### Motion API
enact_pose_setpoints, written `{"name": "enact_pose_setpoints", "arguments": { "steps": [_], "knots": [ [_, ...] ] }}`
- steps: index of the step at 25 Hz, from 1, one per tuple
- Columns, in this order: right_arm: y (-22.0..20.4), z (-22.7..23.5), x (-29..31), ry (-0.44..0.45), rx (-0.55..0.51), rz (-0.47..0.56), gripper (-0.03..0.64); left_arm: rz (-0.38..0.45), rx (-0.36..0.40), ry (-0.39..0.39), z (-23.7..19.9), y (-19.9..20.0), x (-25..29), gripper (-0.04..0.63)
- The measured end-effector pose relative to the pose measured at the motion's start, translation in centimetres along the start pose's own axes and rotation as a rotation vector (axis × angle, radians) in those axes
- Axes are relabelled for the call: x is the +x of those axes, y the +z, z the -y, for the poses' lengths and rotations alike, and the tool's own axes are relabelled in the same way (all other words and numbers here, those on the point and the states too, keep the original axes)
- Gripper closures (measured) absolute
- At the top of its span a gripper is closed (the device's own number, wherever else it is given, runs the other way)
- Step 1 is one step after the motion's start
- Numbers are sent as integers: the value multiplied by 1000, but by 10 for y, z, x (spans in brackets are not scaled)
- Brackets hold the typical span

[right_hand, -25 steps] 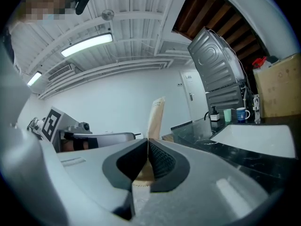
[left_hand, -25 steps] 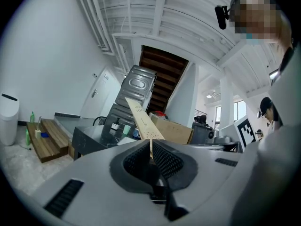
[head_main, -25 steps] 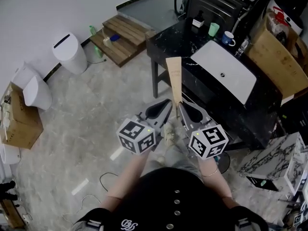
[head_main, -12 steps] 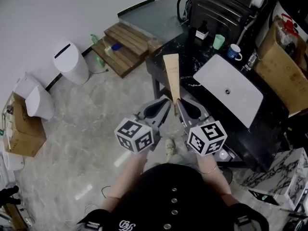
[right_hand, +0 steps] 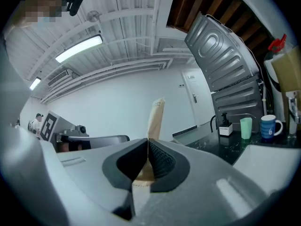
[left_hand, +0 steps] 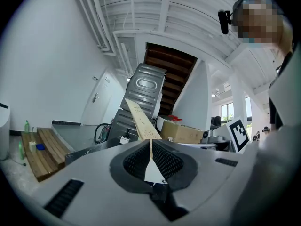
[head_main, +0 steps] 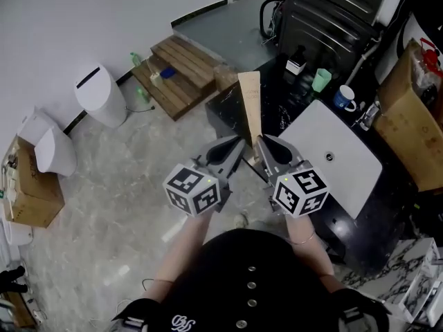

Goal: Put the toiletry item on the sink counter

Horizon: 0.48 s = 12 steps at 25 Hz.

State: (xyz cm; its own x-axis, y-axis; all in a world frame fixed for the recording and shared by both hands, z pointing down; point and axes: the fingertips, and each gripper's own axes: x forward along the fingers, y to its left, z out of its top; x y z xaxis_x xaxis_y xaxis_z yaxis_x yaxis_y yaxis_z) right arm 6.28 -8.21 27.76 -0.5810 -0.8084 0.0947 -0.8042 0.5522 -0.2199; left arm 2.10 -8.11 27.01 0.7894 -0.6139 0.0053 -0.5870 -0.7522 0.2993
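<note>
- The right gripper (right_hand: 146,142) has its jaws pressed together on the lower end of a flat kraft-paper packet (right_hand: 155,119), which is the toiletry item; the packet stands up out of the pads.
- The left gripper (left_hand: 151,142) also has its jaws together. A thin tan edge runs between its pads, so I judge that it pinches a lower corner of the same packet.
- In the head view the two gripper tips meet just beside each other at the foot of the packet, in front of the person's body.
- The long axis of the packet points away from the person, toward the far side, with only a slight lean.
- The black marble sink counter (head_main: 274,126) lies far and to the right of the tips. The packet's upper end overlaps the counter's near left corner in the head view.
- The white basin (head_main: 332,158) is to the right. A green cup (head_main: 321,79), a blue mug (head_main: 344,97) and a soap bottle (head_main: 296,62) stand at the far edge.
- The right gripper is the nearer one to the counter, so the coming move is probably forward and to the right, onto the bare marble left of the basin.
- The pads hide the foot of the packet, its print is too small to read, and I cannot tell how high it is above the counter.
</note>
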Motion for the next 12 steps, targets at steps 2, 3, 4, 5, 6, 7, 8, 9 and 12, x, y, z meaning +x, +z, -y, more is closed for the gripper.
{"name": "enact_pose_setpoints", "arguments": {
  "steps": [2,3,4,5,6,7,8,9,12],
  "knots": [
    [2,13,10,4,-4,-10,609,-5,-6,7,-10,-1,13,572],
    [2,19,14,6,-5,-15,609,-8,-10,12,-14,-2,19,572],
    [2,24,18,8,-5,-20,609,-8,-13,18,-19,-2,24,572],
    [2,28,22,10,-4,-25,609,-7,-16,25,-24,-2,27,572],
    [2,31,25,12,-2,-30,609,-4,-20,33,-29,-2,30,572],
    [1,35,28,14,0,-34,609,-3,-24,42,-33,-2,33,572],
    [1,38,30,15,3,-39,609,-3,-29,48,-37,-2,35,572],
    [0,41,32,15,6,-43,609,-7,-34,52,-40,-4,38,572],
    [-3,49,37,15,13,-56,609,-25,-48,52,-45,-8,46,572]
  ]
}}
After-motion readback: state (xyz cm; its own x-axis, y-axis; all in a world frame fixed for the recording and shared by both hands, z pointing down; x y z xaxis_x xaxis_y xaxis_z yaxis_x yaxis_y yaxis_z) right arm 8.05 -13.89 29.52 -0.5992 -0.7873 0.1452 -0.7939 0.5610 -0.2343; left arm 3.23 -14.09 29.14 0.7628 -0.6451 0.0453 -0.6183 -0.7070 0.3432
